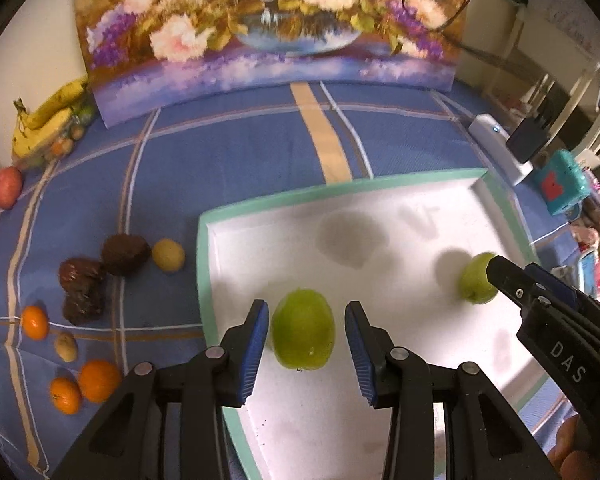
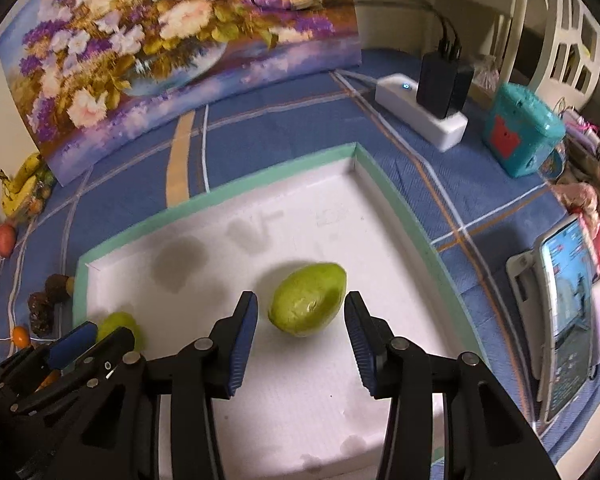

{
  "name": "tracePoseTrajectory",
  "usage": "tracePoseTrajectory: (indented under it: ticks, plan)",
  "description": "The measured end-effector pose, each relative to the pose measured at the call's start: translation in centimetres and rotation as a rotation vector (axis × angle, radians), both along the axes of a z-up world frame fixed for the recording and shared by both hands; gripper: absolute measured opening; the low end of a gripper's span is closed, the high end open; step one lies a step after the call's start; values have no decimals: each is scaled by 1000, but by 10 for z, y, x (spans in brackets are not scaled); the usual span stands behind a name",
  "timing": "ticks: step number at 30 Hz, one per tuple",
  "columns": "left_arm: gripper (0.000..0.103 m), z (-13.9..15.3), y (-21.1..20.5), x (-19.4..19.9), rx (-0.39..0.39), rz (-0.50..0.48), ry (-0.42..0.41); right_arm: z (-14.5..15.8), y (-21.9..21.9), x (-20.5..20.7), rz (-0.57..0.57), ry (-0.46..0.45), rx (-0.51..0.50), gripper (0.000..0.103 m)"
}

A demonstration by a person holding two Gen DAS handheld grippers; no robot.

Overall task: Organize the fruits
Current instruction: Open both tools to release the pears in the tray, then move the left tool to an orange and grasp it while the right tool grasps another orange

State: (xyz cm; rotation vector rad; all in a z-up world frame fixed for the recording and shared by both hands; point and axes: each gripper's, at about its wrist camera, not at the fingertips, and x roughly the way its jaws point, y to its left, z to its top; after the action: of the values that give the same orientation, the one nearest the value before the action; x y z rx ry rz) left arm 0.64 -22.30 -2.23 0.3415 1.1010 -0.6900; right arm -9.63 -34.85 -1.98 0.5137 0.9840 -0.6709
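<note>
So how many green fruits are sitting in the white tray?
2. One green fruit lies between the open fingers of the left gripper. The other green fruit lies between the open fingers of the right gripper. None looks hidden in the white tray.

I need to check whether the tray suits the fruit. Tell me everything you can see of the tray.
The tray is a shallow square with a white floor, low white walls and a mint-green rim. It looks like foam or card. The floor carries grey smudges and small dark specks. It lies flat on the blue cloth. Two green fruits rest on its floor, one between the open fingers of the left gripper, the other before the open right gripper. Neither gripper visibly touches the tray.
</note>
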Motion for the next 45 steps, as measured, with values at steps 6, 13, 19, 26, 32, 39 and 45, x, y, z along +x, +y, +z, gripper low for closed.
tracePoseTrajectory:
  ticks: [6,13,19,26,32,39,45]
  plan:
    - [43,30,15,5,-64,26,-40,31,4,-5,3,-61,-51,46]
    - [43,39,31,13,-79,74,-55,38,10,-4,16,-72,-57,46]
    - [77,32,42,22,-37,134,-68,31,11,-2,17,-44,-62,59]
    - [103,20,58,37,11,216,-73,26,8,-4,-2,-26,-82,82]
    - [103,18,68,43,27,256,-94,21,8,-3,7,-18,-88,93]
    - [103,21,78,47,20,280,-100,22,13,0,19,-7,-112,93]
    - [103,25,92,50,12,295,-101,21,17,3,22,-29,-81,93]
